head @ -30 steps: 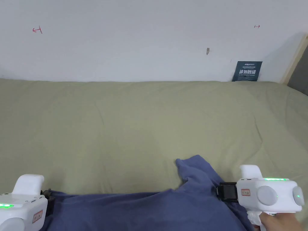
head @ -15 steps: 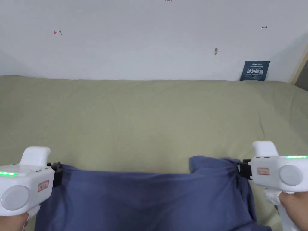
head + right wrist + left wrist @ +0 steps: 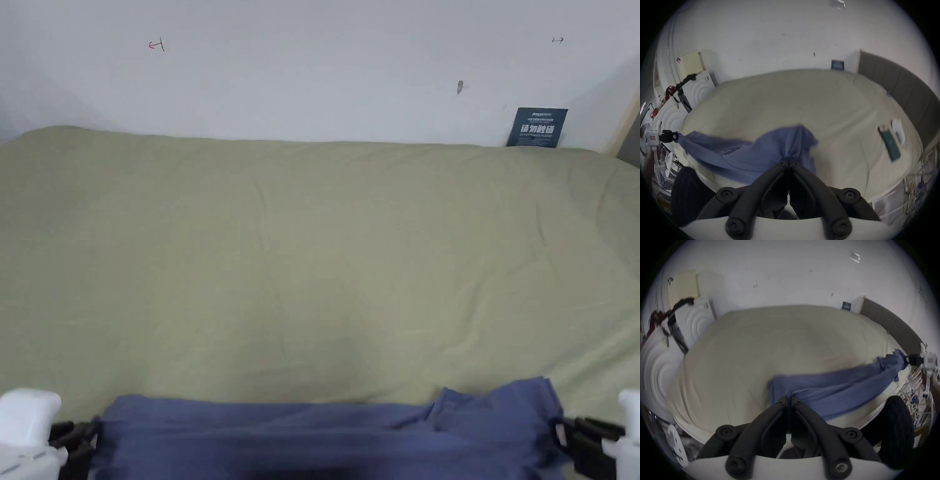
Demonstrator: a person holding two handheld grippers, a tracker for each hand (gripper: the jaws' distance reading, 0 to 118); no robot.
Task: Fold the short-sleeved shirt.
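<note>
The blue short-sleeved shirt (image 3: 325, 431) hangs stretched between my two grippers over the near edge of the olive bed (image 3: 312, 250). My left gripper (image 3: 87, 434) is shut on its left corner; in the left gripper view the jaws (image 3: 789, 398) pinch a bunched fold of the shirt (image 3: 843, 382). My right gripper (image 3: 565, 437) is shut on the right corner, where a small flap sticks up. In the right gripper view the jaws (image 3: 788, 160) clamp gathered blue cloth (image 3: 753, 151), and the left gripper (image 3: 674, 136) holds the far end.
The olive bedspread runs back to a white wall with a dark blue sign (image 3: 536, 127). A dark flat device (image 3: 889, 142) and a white object (image 3: 898, 129) lie on the bed's right part. A padded headboard (image 3: 899, 84) stands right, white cabinets (image 3: 693, 91) left.
Both grippers have spread farther apart and dropped toward the bottom of the head view, pulling the shirt's edge taut. The head camera has tilted, so more bed shows.
</note>
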